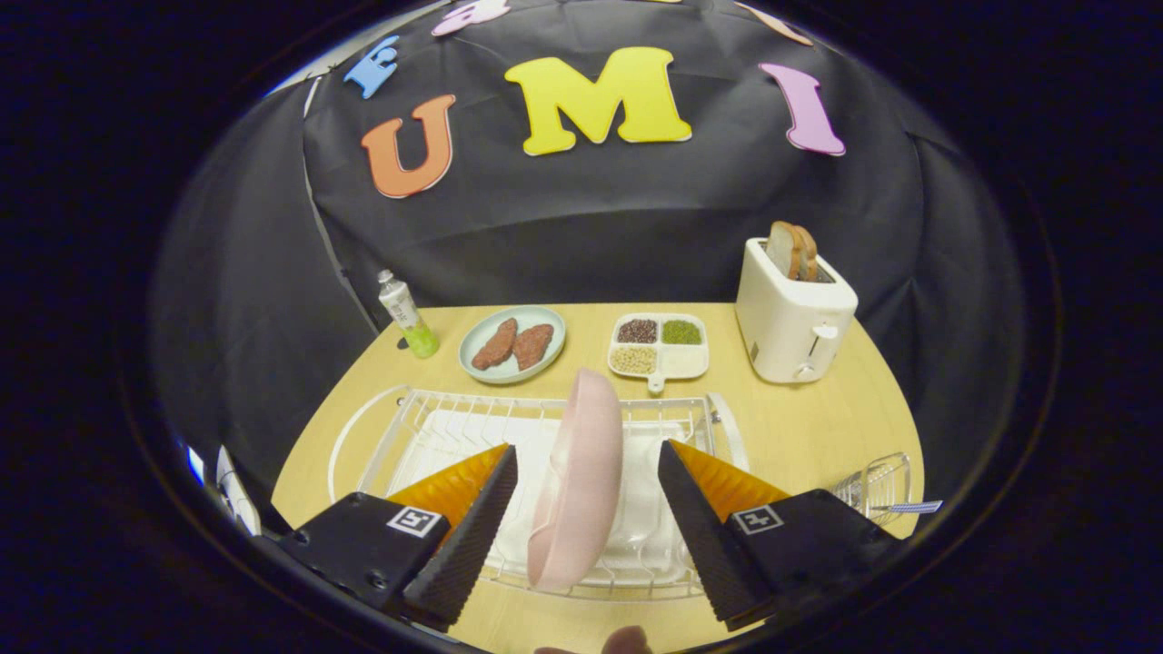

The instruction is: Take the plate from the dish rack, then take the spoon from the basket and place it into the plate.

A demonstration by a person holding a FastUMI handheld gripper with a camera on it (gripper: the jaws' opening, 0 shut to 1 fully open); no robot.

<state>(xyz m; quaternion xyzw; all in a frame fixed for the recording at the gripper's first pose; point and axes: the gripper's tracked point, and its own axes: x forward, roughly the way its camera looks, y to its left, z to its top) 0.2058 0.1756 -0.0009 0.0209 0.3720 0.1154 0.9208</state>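
A pink plate (579, 481) stands on edge in the white wire dish rack (427, 427) on the wooden table. My gripper (581, 500) is open, with one finger on each side of the plate and a gap between each finger and it. A small wire basket (877, 481) sits at the table's right edge, beside the right finger; a striped spoon handle (913, 507) sticks out of it.
Beyond the rack lie a pale plate with two meat pieces (513, 343), a divided tray of beans (659, 345), a white toaster with bread (793, 318) and a small green bottle (407, 318). A fingertip of a person (627, 640) shows below the fingers.
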